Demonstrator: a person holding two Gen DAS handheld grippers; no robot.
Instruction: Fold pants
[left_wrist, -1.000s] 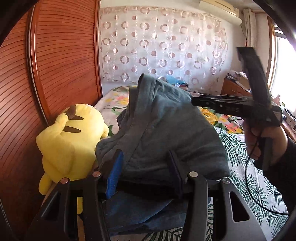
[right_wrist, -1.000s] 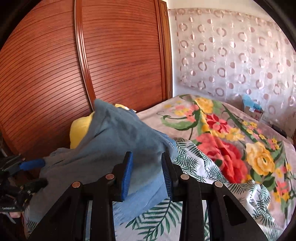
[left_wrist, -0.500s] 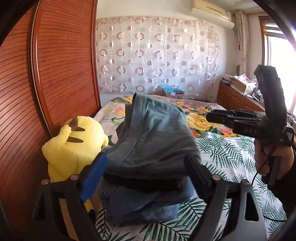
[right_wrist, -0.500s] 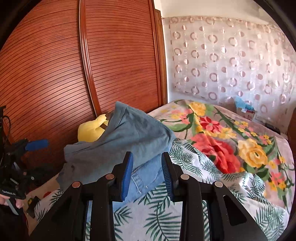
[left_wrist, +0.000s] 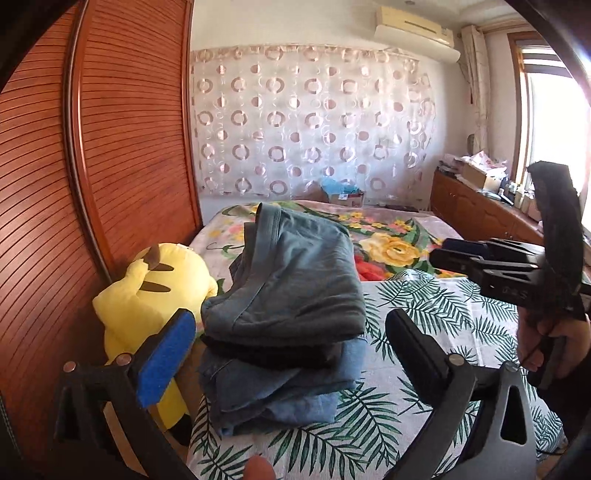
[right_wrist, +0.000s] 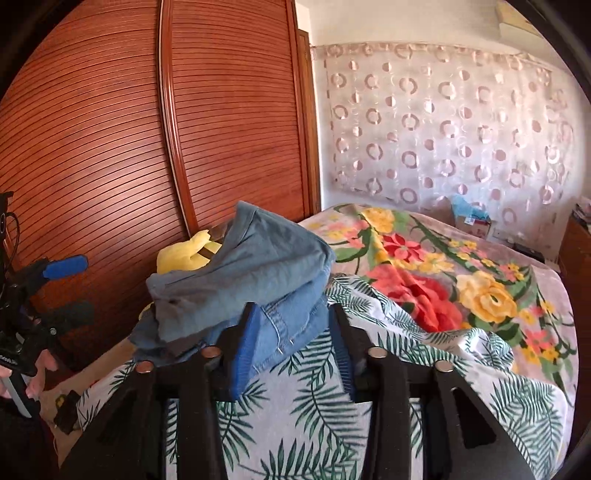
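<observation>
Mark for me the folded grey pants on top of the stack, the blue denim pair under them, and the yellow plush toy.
Folded grey pants (left_wrist: 295, 280), left wrist view, middle of top panel.
Blue denim pair (left_wrist: 273, 395), left wrist view, near folded edge.
Yellow plush toy (left_wrist: 147, 295), left wrist view, on its body.

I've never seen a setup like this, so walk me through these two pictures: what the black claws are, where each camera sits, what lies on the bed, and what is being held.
Each black claw is a hand-held two-finger gripper with a camera looking along its fingers. One picture looks over the left gripper, the other over the right gripper; a hand holds the right one. On the leaf-print bedsheet lies a folded stack of blue-grey denim pants, beside a yellow plush toy against the wooden slatted wardrobe. Nothing is held: both grippers' jaws have just been opening and stand clear of the cloth.
</observation>
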